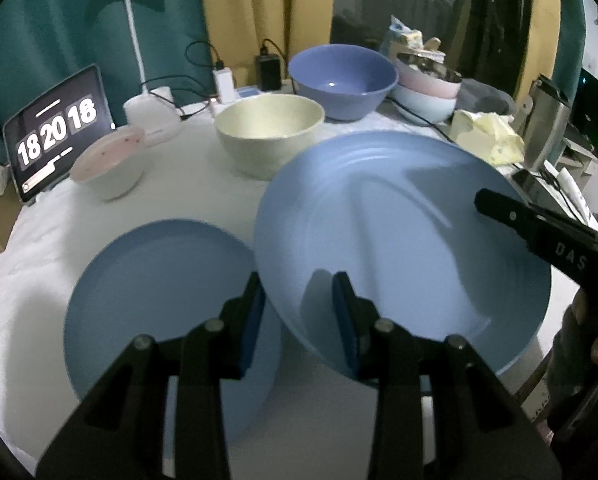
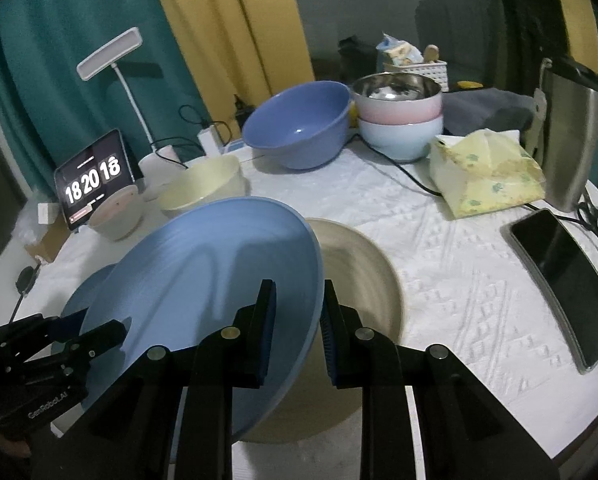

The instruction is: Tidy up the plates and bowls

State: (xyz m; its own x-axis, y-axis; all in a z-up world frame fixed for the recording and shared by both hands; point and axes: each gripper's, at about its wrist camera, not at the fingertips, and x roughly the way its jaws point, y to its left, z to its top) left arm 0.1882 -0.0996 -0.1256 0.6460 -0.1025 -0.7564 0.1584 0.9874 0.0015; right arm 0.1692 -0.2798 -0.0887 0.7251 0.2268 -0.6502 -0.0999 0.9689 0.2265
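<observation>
1. We see a smooth, matt blue plate (image 2: 203,264).
2. The white tablecloth (image 2: 439,264) looks quilted and textured.
3. The steel bowl (image 2: 395,88) gleams, polished.
4. The periwinkle bowl (image 1: 343,76) shines, glossy like plastic.

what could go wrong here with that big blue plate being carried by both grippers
1. The big blue plate is pinched only at opposite rims by the left hand-held gripper and right hand-held gripper; uneven motion could twist it loose.
2. It hangs tilted over the beige plate and small blue plate; dropped, it would strike them.
</observation>
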